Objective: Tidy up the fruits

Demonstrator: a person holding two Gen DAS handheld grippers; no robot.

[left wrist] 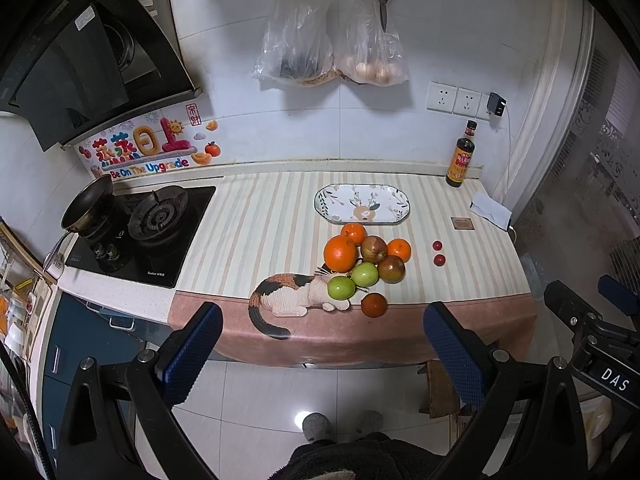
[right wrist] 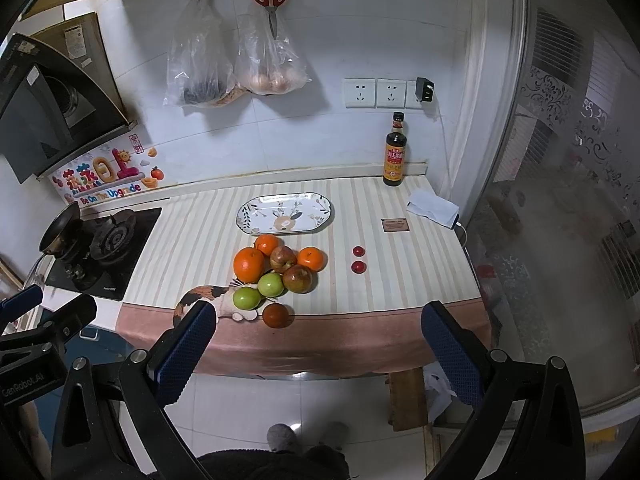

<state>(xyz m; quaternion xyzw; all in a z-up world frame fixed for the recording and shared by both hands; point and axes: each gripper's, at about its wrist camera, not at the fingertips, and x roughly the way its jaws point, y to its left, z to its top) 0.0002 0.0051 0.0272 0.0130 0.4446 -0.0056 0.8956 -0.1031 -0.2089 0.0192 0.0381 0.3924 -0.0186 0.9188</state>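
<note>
A pile of fruit [left wrist: 366,264] lies on the striped counter mat: several oranges, two reddish apples, two green apples and a dark orange at the front; it also shows in the right wrist view [right wrist: 278,274]. Two small red fruits [left wrist: 438,253] lie to its right [right wrist: 358,259]. An empty oval patterned plate [left wrist: 362,203] sits behind the pile [right wrist: 286,213]. My left gripper [left wrist: 323,322] is open and empty, held in front of the counter edge. My right gripper [right wrist: 318,320] is open and empty, also short of the counter.
A gas hob [left wrist: 144,232] with a pan [left wrist: 86,204] stands at the left. A soy sauce bottle [left wrist: 462,156], a white packet [left wrist: 490,208] and a small brown card [left wrist: 463,223] sit at the right back. Plastic bags [left wrist: 328,40] and scissors hang on the wall.
</note>
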